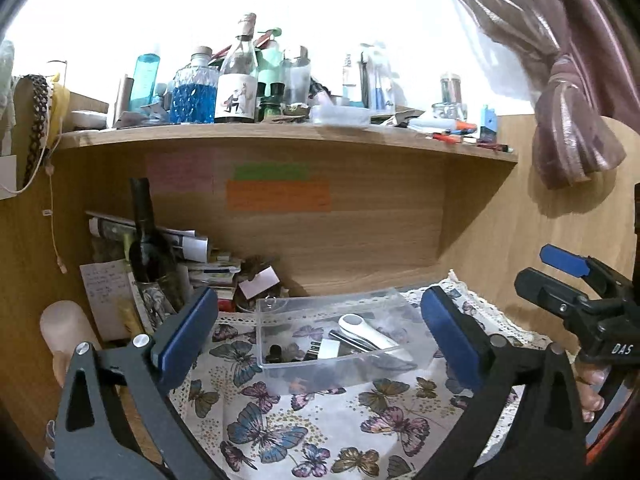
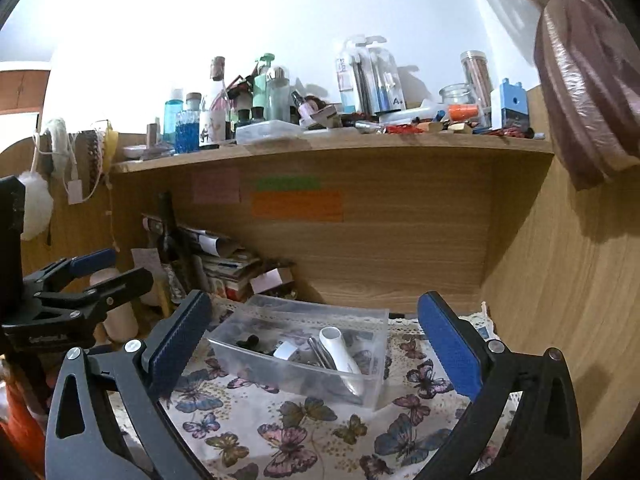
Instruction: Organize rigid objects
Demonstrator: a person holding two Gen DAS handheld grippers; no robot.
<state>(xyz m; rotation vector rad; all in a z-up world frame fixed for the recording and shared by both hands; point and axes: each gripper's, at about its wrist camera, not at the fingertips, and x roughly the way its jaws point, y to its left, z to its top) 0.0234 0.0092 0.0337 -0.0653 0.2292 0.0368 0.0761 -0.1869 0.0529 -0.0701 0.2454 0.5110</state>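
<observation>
A clear plastic box (image 1: 280, 364) sits on a butterfly-print cloth (image 1: 280, 432) on the desk. It holds a white handled tool (image 1: 366, 332), a metal tool and small dark items. My left gripper (image 1: 320, 340) is open and empty, its jaws wide either side of the box, a little short of it. My right gripper (image 2: 316, 344) is open and empty too, facing the same box (image 2: 372, 322) with the white tool (image 2: 340, 350) in it. The right gripper also shows at the right edge of the left wrist view (image 1: 560, 280), and the left gripper at the left edge of the right wrist view (image 2: 96, 276).
A wooden shelf (image 1: 280, 136) above carries many bottles, jars and pens. A dark wine bottle (image 1: 148, 240), stacked papers and boxes fill the back left corner. A pink bottle (image 1: 64, 328) stands at left. Wooden walls close in behind and at right; a curtain (image 1: 568, 120) hangs upper right.
</observation>
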